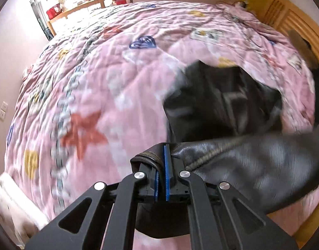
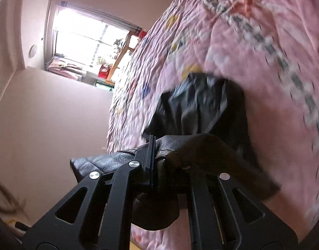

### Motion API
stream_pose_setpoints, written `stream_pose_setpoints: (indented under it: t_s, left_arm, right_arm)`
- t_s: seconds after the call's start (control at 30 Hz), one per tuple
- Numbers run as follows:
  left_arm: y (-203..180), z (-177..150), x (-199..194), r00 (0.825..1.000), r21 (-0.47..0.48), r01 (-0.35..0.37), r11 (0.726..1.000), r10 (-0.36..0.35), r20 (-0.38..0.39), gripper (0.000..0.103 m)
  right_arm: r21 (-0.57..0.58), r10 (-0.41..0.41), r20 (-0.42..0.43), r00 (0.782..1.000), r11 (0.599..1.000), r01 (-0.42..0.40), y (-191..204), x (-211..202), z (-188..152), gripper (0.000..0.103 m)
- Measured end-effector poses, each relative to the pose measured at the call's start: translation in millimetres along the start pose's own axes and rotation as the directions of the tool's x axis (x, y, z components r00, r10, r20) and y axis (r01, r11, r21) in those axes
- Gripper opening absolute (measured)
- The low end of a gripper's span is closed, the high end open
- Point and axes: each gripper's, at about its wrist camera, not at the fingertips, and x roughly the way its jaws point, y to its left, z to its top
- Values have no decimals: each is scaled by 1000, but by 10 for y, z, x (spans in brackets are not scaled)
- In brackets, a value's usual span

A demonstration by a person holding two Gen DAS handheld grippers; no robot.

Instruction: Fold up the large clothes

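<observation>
Two grippers, left gripper (image 1: 162, 166) and right gripper (image 2: 154, 158), each pinching the black leather jacket (image 1: 222, 108); advice: lift evenly, edge taut, above the pink quilt (image 1: 96, 73).

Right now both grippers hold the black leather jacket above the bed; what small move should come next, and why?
Probably carry the held edge forward over the rest of the black leather jacket, which lies bunched on the pink quilt. Left gripper and right gripper are both clamped on it.

Pink patterned quilt (image 1: 121, 79), wooden headboard (image 1: 292, 23)
</observation>
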Motion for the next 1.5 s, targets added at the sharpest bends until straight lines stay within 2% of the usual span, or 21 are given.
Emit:
stream_pose_setpoints:
  t_s: [0.07,0.17,0.3,0.37,0.5,0.57,0.63,0.73,0.8,0.93,0.97,1.0,1.03,1.07,1.13,1.17,1.2,1.23,1.33,1.37,1.5]
  left_arm:
    - [52,366,260,1000,-19,-26,999,26,-12,4]
    - [37,829,608,996,-4,-88,996,88,-11,4]
    - [-85,1364,1226,990,31,-128,991,130,-60,4]
    - [-97,1492,1485,986,22,-135,991,137,-92,4]
    - [-52,1610,2029,966,20,-182,983,183,-182,8]
    - [-41,1606,2276,950,39,-172,984,176,-259,9]
    - [-78,1603,2396,937,59,-164,985,174,-304,9]
    - [-110,1658,2381,935,67,-146,987,160,-318,11]
    - [-70,1719,2337,936,37,-98,995,105,-337,18]
    - [63,1893,2087,942,-18,-22,1000,15,-335,20]
    - [81,1918,2044,943,-25,-5,1000,-3,-334,20]
    - [97,1942,1997,941,-29,9,1000,-18,-338,21]
    - [93,1960,1952,938,-33,24,999,-34,-345,21]
    - [78,1972,1916,933,-37,49,998,-59,-355,23]
    - [58,1997,1860,915,-70,129,989,-146,-375,41]
    - [74,2018,1815,903,-109,181,977,-209,-374,63]
    - [92,2037,1788,898,-129,204,970,-238,-369,85]
    - [114,2080,1722,900,-150,216,965,-257,-352,95]
    - [200,2208,1589,910,-207,211,955,-269,-316,95]
    - [227,2264,1511,922,-214,193,958,-251,-295,95]
    - [101,2339,1247,950,-170,169,971,-206,-234,95]
  right_arm:
    - [-32,-22,17,1000,999,22,-71,256,388,7]
    - [-56,-103,27,994,993,104,-252,706,914,7]
    - [-73,-232,-38,972,971,229,-626,1480,1408,7]
    - [-44,-258,-45,965,966,256,-844,1760,1540,7]
    - [39,-274,-80,959,960,277,-1200,2042,1669,7]
    - [140,-225,-130,966,960,242,-1379,2130,1703,8]
    - [163,-202,-147,968,961,225,-1438,2153,1734,9]
    - [149,-218,-167,962,958,243,-1399,2137,1757,9]
    - [179,-197,-174,965,957,228,-1393,2092,1768,11]
    - [193,-178,-205,962,957,218,-1327,1981,1807,15]
    - [210,-159,-212,964,956,204,-1316,1974,1819,22]
    - [235,-115,-212,970,958,164,-1305,1962,1840,51]
    - [265,-32,-205,978,960,87,-1268,1941,1866,72]
    - [275,3,-186,983,960,49,-1209,1902,1901,96]
    - [261,-20,-148,989,963,59,-1105,1805,1978,97]
    - [259,-53,-125,991,962,84,-1053,1737,2029,97]
    - [263,-58,-117,991,961,87,-1032,1709,2050,97]
    - [267,-51,-110,993,961,79,-1006,1673,2067,97]
    - [205,-73,-108,992,974,94,-846,1588,2058,97]
    - [159,-86,-114,990,982,104,-762,1581,2023,97]
    - [-3,-116,-155,981,993,117,-425,1591,1721,97]
